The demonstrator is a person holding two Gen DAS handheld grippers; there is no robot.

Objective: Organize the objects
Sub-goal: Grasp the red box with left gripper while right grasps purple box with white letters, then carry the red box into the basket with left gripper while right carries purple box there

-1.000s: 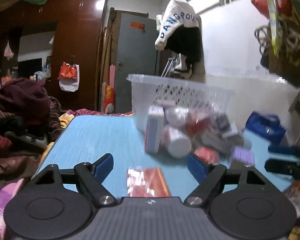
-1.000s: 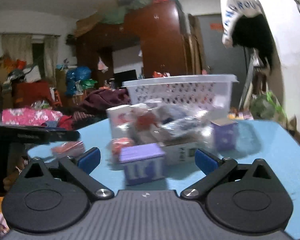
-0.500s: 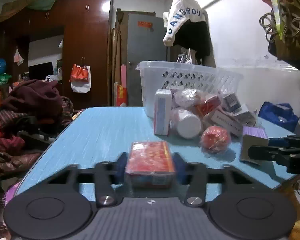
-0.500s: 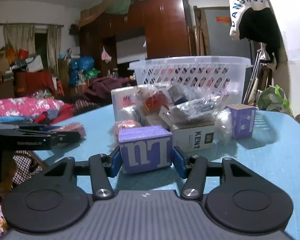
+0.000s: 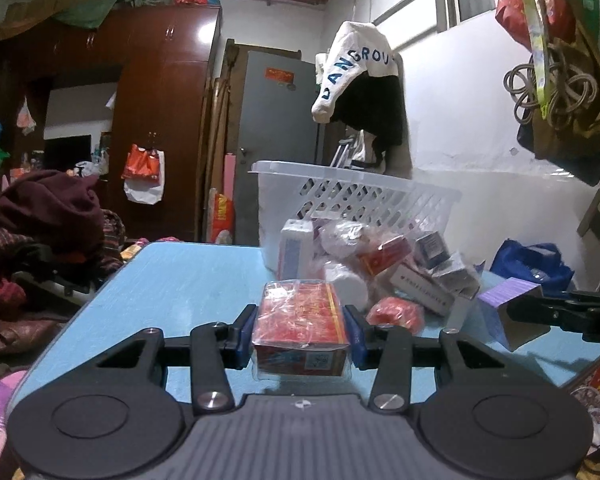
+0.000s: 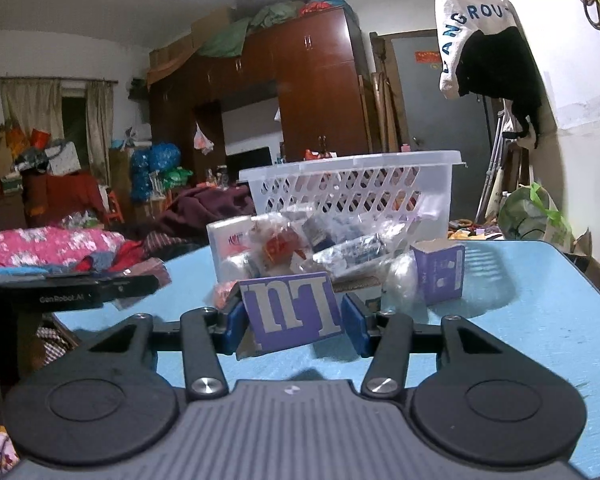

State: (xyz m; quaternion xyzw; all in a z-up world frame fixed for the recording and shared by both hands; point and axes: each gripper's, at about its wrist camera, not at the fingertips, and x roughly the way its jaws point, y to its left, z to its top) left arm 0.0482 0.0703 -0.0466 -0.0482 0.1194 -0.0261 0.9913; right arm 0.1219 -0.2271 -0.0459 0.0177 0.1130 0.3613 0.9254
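Observation:
My left gripper [image 5: 300,334] is shut on a red plastic-wrapped box [image 5: 300,320] and holds it just above the blue table [image 5: 172,280]. My right gripper [image 6: 294,322] is shut on a purple box [image 6: 292,310], tilted and lifted off the table [image 6: 520,320]; that box also shows at the right of the left wrist view [image 5: 508,308]. A white slotted basket [image 5: 352,196] stands at the table's far side, also in the right wrist view [image 6: 352,184]. A pile of packets and boxes [image 5: 380,256] lies in front of it.
A second small purple box [image 6: 440,276] stands at the right of the pile. A red round packet [image 5: 396,312] lies near the left gripper. Clothes [image 5: 40,220] are heaped left of the table. A white wall [image 5: 480,200] runs behind the basket.
Both grippers closed from open, the left on the red box and the right on the purple box. Both boxes have since risen off the table, the purple one tilting.

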